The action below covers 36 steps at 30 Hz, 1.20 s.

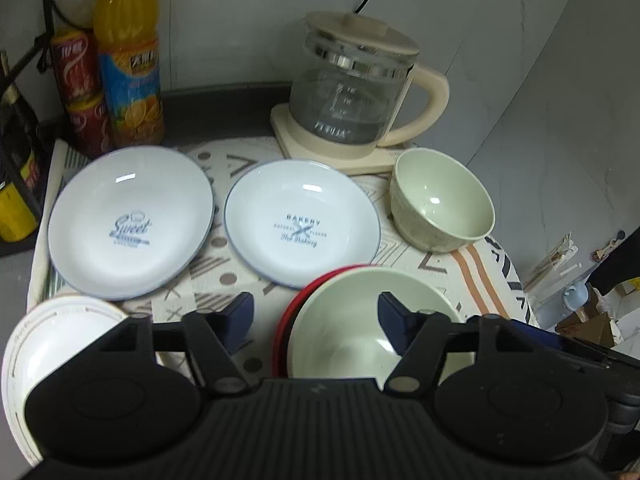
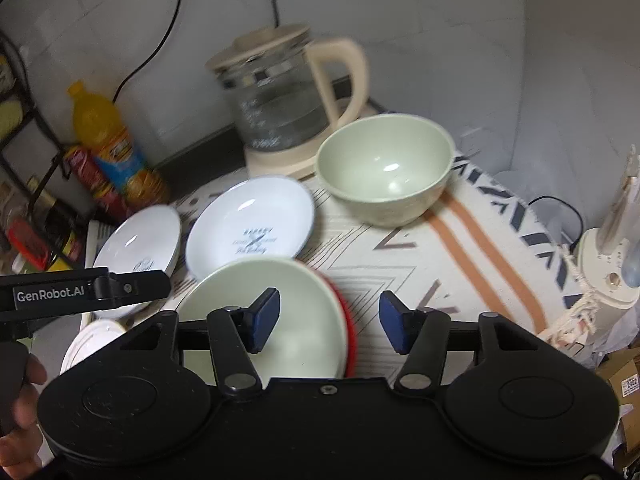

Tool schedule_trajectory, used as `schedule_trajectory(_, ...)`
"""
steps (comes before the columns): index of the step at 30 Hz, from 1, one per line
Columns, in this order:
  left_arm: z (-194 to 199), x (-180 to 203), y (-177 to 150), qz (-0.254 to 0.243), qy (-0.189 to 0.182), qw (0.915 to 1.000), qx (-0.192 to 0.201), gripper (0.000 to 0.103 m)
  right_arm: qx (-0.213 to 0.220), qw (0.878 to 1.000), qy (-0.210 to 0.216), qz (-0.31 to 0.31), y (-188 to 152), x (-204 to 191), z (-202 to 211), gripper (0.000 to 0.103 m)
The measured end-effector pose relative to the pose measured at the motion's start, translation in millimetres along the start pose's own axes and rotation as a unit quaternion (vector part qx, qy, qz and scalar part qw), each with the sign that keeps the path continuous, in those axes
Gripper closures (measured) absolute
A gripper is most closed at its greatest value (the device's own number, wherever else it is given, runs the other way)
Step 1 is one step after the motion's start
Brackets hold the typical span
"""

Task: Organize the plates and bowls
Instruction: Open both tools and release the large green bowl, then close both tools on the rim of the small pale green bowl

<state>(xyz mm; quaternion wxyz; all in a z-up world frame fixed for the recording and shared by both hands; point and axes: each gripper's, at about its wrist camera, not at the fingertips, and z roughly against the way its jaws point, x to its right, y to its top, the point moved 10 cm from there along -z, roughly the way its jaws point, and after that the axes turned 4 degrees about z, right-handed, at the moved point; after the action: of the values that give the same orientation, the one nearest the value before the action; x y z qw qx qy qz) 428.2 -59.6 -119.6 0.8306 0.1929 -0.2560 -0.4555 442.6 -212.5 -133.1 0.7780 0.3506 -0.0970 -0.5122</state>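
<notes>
Two white plates lie on the patterned cloth: a "Sweet" plate [image 1: 130, 224] [image 2: 140, 250] at left and a "Bakery" plate [image 1: 302, 222] [image 2: 252, 226] beside it. A pale green bowl [image 1: 442, 200] [image 2: 386, 168] stands at the right near the kettle. A second green bowl [image 1: 360, 332] [image 2: 268, 312] sits nested in a red bowl [image 1: 286, 328] [image 2: 350, 328] near me. A white bowl [image 1: 44, 344] [image 2: 90, 338] sits at the near left. My left gripper [image 1: 316, 320] is open and empty above the cloth beside the nested bowls. My right gripper [image 2: 330, 320] is open and empty over their right edge.
A glass kettle [image 1: 352, 92] [image 2: 280, 108] on a cream base stands at the back. An orange juice bottle [image 1: 128, 60] [image 2: 112, 152] and red cans [image 1: 80, 88] stand at the back left beside a black rack [image 1: 16, 152]. The table drops off at the right.
</notes>
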Motion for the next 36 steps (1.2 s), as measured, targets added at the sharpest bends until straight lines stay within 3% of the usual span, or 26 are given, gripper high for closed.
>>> schedule_trajectory(5, -2.1, 16.9, 7.2, -0.015, -0.014, 0.9998, 0.005, 0.034, 0.023, 1.000, -0.010, -0.015, 9.0, 17.6, 6.2, 0.023)
schedule_trajectory(16, -19.4, 53.7, 23.8, -0.019, -0.052, 0.9984, 0.012, 0.025, 0.040, 0.998, -0.028, -0.042, 26.2, 50.4, 1.1, 0.010)
schedule_trajectory(36, -89.9, 90.5, 54.4, -0.038, -0.019, 0.9990, 0.009, 0.024, 0.009, 0.998, -0.032, -0.052, 62.2, 97.5, -68.0, 0.009)
